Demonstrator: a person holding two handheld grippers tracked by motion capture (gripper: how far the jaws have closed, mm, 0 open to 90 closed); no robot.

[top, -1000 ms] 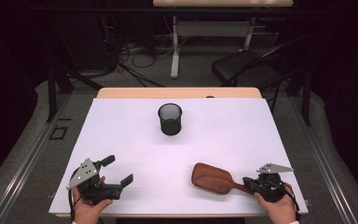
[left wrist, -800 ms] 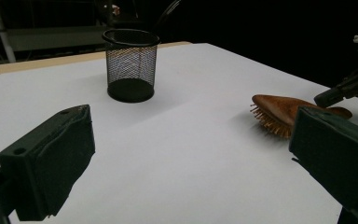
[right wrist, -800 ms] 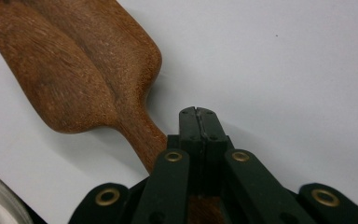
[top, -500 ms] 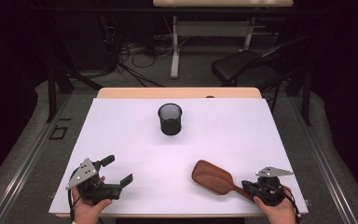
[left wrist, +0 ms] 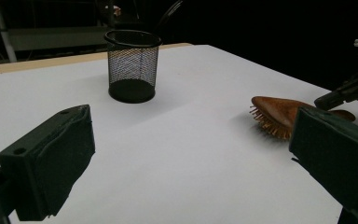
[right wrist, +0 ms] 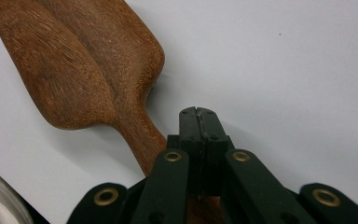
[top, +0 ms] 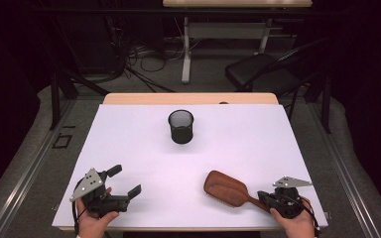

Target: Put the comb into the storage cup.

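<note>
White tabletop (top: 278, 148), wooden strip (top: 188, 98) along its far edge. Beyond that edge, grey carpeted floor (top: 144, 87) strewn with black cables (top: 139, 54). Second table (top: 238, 3) farther back, on a pale metal frame (top: 186, 49) with a crossbar. Black chair (top: 260, 72) past the far right corner. Metal floor rails (top: 25, 168) along the left and right edges. Dark black surroundings on both sides, light falling mainly on the tabletop.

No legible text, label, brand, number or sign on anything in view
</note>
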